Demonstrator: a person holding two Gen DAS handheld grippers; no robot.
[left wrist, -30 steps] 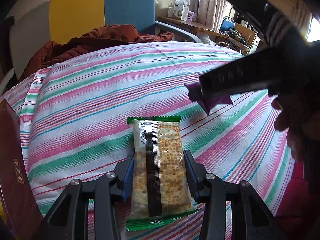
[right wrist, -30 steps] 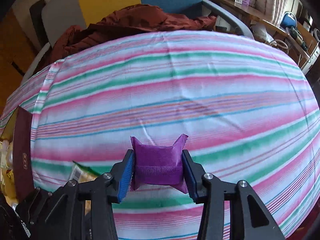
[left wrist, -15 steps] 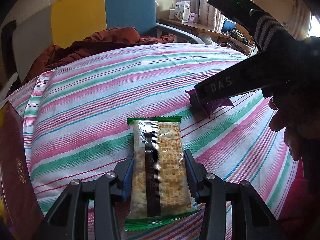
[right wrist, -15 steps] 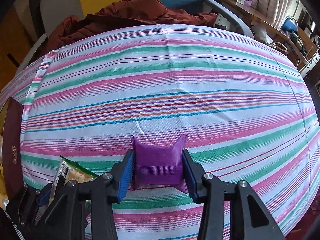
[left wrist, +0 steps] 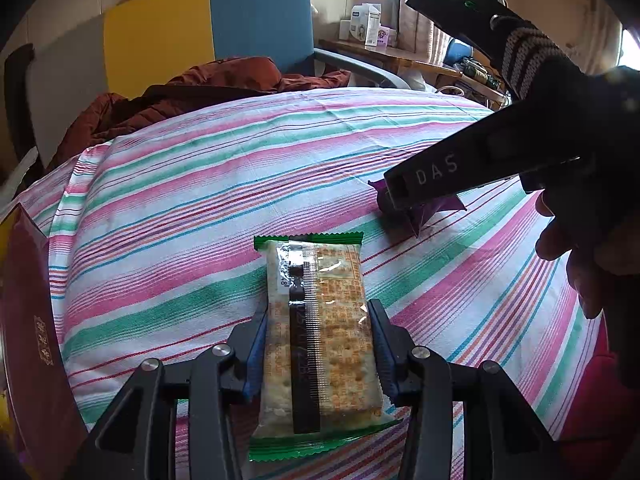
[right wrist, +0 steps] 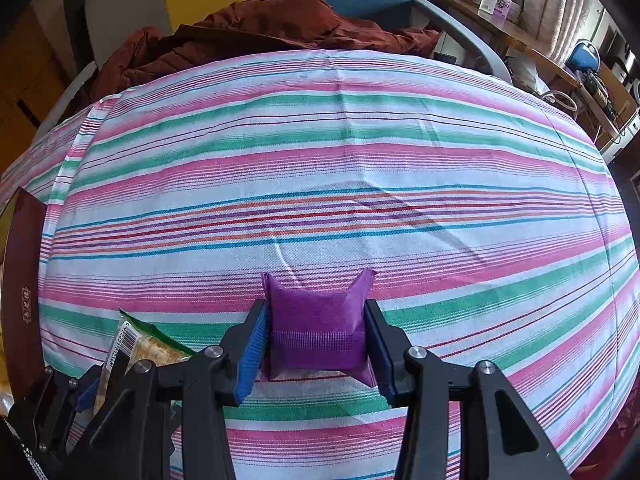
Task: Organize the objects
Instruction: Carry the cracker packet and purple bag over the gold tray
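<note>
My left gripper (left wrist: 318,350) is shut on a cracker packet (left wrist: 320,336) with green ends, held low over the striped tablecloth (left wrist: 200,200). My right gripper (right wrist: 316,340) is shut on a small purple packet (right wrist: 316,332), down at the cloth. In the left wrist view the right gripper (left wrist: 394,200) reaches in from the right with the purple packet (left wrist: 420,212) touching the cloth. In the right wrist view the cracker packet (right wrist: 140,344) and left gripper show at the lower left.
A dark red box (left wrist: 28,320) stands at the table's left edge, also in the right wrist view (right wrist: 20,280). A brown jacket (right wrist: 260,32) lies on a yellow and blue chair (left wrist: 200,28) behind the table. A cluttered desk (right wrist: 520,40) is at the back right.
My right gripper has come down with the purple packet until it rests on the cloth. My left gripper has kept its hold on the cracker packet and shifted slightly.
</note>
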